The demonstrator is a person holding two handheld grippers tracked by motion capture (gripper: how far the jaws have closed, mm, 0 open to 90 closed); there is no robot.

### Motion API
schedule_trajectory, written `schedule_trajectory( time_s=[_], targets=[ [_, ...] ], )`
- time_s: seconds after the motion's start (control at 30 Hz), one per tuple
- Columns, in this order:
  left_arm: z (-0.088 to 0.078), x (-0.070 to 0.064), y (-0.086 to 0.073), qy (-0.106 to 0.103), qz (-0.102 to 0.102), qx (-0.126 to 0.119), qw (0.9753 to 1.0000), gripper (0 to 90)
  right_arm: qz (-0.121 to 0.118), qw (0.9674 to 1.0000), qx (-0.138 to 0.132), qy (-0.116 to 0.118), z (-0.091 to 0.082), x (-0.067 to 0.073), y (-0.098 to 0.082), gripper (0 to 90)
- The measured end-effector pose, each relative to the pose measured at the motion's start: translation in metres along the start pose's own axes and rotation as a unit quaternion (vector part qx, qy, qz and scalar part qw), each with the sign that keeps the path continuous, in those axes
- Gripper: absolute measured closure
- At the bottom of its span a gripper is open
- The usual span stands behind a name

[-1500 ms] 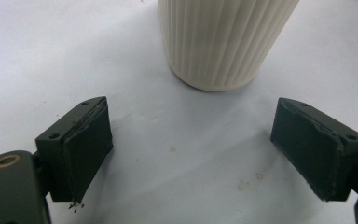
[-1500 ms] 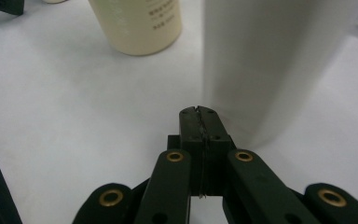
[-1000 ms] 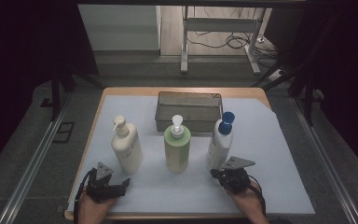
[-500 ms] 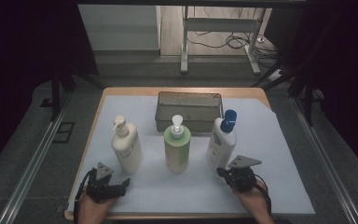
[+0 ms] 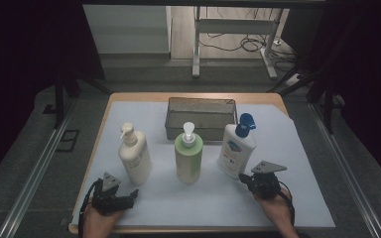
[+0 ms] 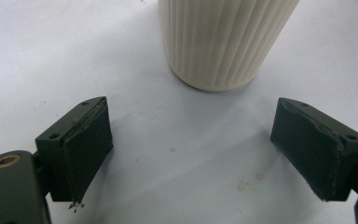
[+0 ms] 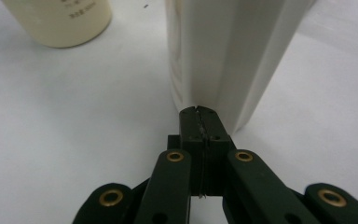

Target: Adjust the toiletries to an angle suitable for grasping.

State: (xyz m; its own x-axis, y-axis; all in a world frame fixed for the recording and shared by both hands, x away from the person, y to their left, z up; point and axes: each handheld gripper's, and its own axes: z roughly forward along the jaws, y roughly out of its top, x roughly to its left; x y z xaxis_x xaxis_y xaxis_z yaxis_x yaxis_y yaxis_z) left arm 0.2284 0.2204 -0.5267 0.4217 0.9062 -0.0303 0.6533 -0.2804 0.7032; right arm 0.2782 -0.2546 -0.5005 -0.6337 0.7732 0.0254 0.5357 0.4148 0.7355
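Right gripper (image 5: 248, 179): jaws pressed together with nothing between them, tips right at the base of the white bottle with the blue cap (image 5: 237, 148). Right gripper view shows the closed tips (image 7: 199, 122) just at the bottle's lower edge (image 7: 228, 56); can't tell if they touch it. The hand (image 5: 276, 208) sits at the near edge of the surface.

Left gripper (image 5: 129, 196): jaws spread wide, nothing between them, resting low on the white sheet (image 5: 297, 148) that covers the surface. Left gripper view has the ribbed base of the cream pump bottle (image 6: 221, 42) just ahead of the open jaws, apart from both pads.

Outward: three bottles upright in a row, cream pump bottle (image 5: 134, 154) on the left, green pump bottle (image 5: 188, 153) in the middle, white bottle on the right. Behind the green one stands a grey wire-mesh basket (image 5: 201, 110), near the far edge of the surface.
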Motion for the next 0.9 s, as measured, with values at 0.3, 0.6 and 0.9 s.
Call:
schedule_trajectory(
  time_s=[0.3,0.6,0.9],
  targets=[
    [0.000,0.000,0.000,0.000,0.001,0.000,1.0000,12.2,0.001,0.9999,-0.008,0.008,-0.010,0.002,0.000,81.7],
    [0.000,0.000,0.000,0.001,0.001,0.000,1.0000,12.2,0.009,0.9997,-0.024,-0.004,-0.032,0.001,0.000,58.8],
    [0.000,0.000,0.000,0.000,0.001,-0.001,1.0000,12.2,0.007,0.9995,-0.032,0.001,-0.042,0.002,0.013,47.4]
  ],
)
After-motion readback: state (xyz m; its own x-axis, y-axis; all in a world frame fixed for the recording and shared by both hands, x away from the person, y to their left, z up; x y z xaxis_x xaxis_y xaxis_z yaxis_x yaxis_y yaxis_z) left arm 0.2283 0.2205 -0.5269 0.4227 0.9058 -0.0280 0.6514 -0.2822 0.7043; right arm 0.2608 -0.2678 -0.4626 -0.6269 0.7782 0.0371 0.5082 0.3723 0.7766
